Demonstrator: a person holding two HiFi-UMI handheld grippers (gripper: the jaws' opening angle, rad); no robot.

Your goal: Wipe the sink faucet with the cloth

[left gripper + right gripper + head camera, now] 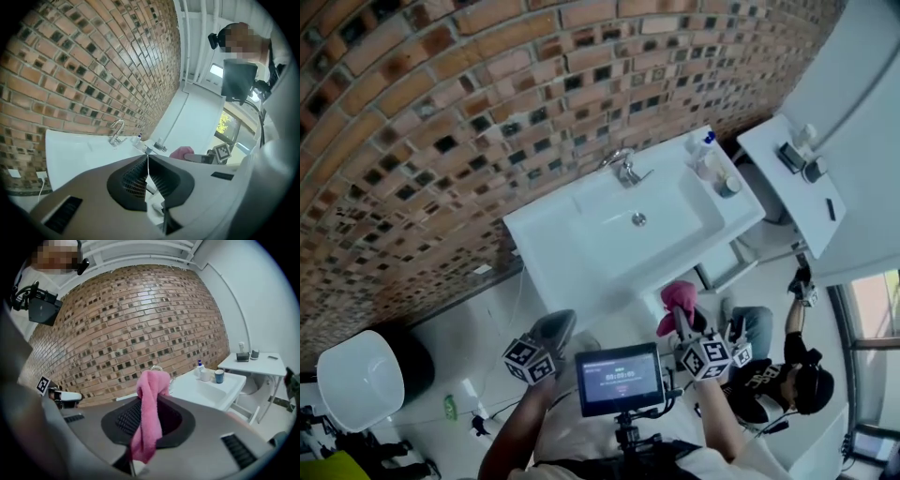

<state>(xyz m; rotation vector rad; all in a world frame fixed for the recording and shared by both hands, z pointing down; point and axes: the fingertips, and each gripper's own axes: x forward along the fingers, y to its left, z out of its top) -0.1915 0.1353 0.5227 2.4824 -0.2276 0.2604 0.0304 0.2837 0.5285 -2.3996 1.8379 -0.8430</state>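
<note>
Right gripper (151,397) first: its dark ribbed jaws are clamped on the pink cloth (151,423), a soft terry strip twisted into a rope. Its long axis runs along the jaws. One end bunches into a rounded knob above the tips, and the other trails down through the gap toward the camera. The left gripper (147,158) has its jaws pressed tight together, the ribbed pads meeting in a thin seam with nothing between them. From the head view, both grippers hang low in front of the sink (551,251), the left gripper (551,330) just off its front edge. The right gripper (684,323) holds the cloth (679,298) with the bunched end pointing up toward the basin, near the sink's front right corner. The sink is a glossy white rectangle with a round metal drain (638,218) in its shallow basin. At the back rim stands the faucet (625,169), shiny chrome with an arched spout bending over the basin, well apart from the cloth. A blue-capped bottle (704,142) and a cup (728,187) sit at the sink's right end. Behind rises the rough brick wall (441,122), red-brown with dark inset squares.
</note>
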